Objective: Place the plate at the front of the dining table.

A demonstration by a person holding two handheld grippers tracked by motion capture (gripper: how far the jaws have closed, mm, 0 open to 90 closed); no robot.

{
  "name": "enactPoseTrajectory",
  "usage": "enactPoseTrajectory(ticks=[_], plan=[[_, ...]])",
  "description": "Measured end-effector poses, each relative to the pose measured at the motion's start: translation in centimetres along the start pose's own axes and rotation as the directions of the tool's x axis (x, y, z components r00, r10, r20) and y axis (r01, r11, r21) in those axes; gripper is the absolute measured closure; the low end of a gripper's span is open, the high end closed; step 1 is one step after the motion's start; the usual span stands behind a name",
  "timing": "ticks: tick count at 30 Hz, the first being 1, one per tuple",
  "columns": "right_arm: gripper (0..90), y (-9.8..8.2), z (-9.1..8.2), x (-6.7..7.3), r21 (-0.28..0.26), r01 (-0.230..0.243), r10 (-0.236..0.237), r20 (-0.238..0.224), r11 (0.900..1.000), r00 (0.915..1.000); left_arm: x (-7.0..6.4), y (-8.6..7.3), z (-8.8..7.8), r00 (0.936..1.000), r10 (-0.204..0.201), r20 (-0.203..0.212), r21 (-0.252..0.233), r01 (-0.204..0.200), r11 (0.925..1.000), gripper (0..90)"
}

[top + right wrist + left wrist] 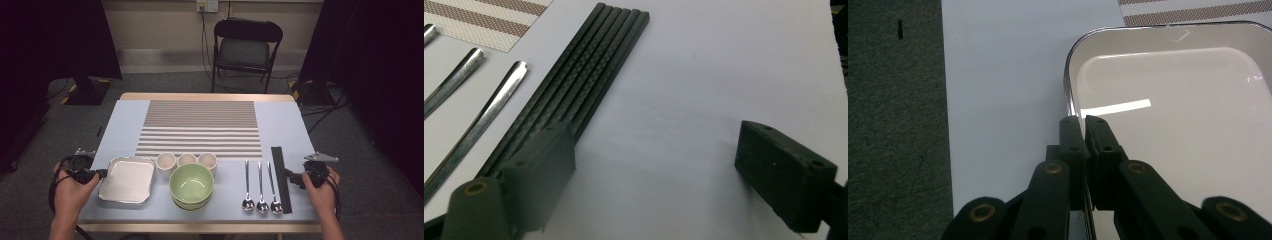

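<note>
From the high view we see our left gripper (102, 173) at the left edge of the tray (127, 180), a shallow metal tray with rounded corners and a pale inside, lying at the near left of the table (285, 125). The tray lies to the right of that gripper, touching it, with its long sides running away from us toward the mat (200, 128). Three cups (186, 161) stand in a row just right of the tray, and a green bowl (191, 185) sits in front of them. Farther right lie three spoons (260, 187) and the chopsticks (281, 179), all pointing away from us. Our right gripper (290, 178) sits just right of the chopsticks, so that hand is the nearer one for them.

In the left gripper view our jaws stand nearly together, pinched on the tray's (1168, 115) rim: one finger lies outside the wall, the other inside, with the bright metal edge running between them. The tray looks empty and glossy, with a streak of light across its floor. We judge the grip set, and a lift or a slide of the tray as the coming move.

In the right gripper view our jaws stand wide with nothing between them but bare table (704, 75). The chopsticks (589, 70), a dark bundle laid side by side, run past the left jaw, their long axis roughly along the gripper's own line. The spoons' (494, 110) handles lie beyond them.
</note>
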State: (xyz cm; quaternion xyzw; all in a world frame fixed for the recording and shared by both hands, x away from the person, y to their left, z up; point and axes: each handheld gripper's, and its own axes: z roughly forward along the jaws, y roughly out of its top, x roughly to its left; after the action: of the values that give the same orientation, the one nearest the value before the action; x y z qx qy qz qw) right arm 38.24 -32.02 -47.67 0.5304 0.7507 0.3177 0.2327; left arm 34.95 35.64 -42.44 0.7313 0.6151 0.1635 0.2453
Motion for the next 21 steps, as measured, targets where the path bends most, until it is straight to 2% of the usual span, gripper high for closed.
enactPoseTrajectory(ticks=[3,8,11,13,15,19,21], plan=[[15.1,0.00,0.00,-0.01,0.000,0.001,-0.001,0.000,1.000,1.0000,0.05,0.06,-0.04,0.9998,-0.018,0.005,0.003,0.018,0.9998,87.7],[15.1,0.00,0.01,0.00,0.000,-0.001,0.001,0.001,1.000,1.0000,0.03,0.26,-0.31,0.9999,-0.017,-0.002,-0.006,0.017,0.9998,90.0],[15.2,0.00,0.01,0.00,0.000,-0.001,0.001,0.001,1.000,1.0000,-0.10,0.39,-0.04,0.9988,-0.038,0.032,0.008,0.038,0.9992,90.0],[15.1,0.00,0.00,0.00,0.000,-0.001,0.001,0.001,1.000,1.0000,-0.15,0.43,-0.03,0.9989,-0.038,0.027,0.006,0.038,0.9993,90.0],[15.2,0.00,0.00,-0.01,0.000,0.000,0.000,0.000,1.000,1.0000,-0.18,0.56,-0.23,0.9999,-0.015,0.006,0.007,0.015,0.9999,90.0],[15.2,0.00,0.00,0.00,0.000,-0.001,0.001,0.000,1.000,1.0000,0.08,0.57,-0.31,0.9997,-0.021,0.011,0.010,0.021,0.9997,85.2],[15.1,0.00,0.00,-0.01,0.000,0.001,-0.001,0.000,1.000,1.0000,0.08,0.53,-0.16,0.9993,-0.027,0.028,0.025,0.026,0.9993,83.1]])
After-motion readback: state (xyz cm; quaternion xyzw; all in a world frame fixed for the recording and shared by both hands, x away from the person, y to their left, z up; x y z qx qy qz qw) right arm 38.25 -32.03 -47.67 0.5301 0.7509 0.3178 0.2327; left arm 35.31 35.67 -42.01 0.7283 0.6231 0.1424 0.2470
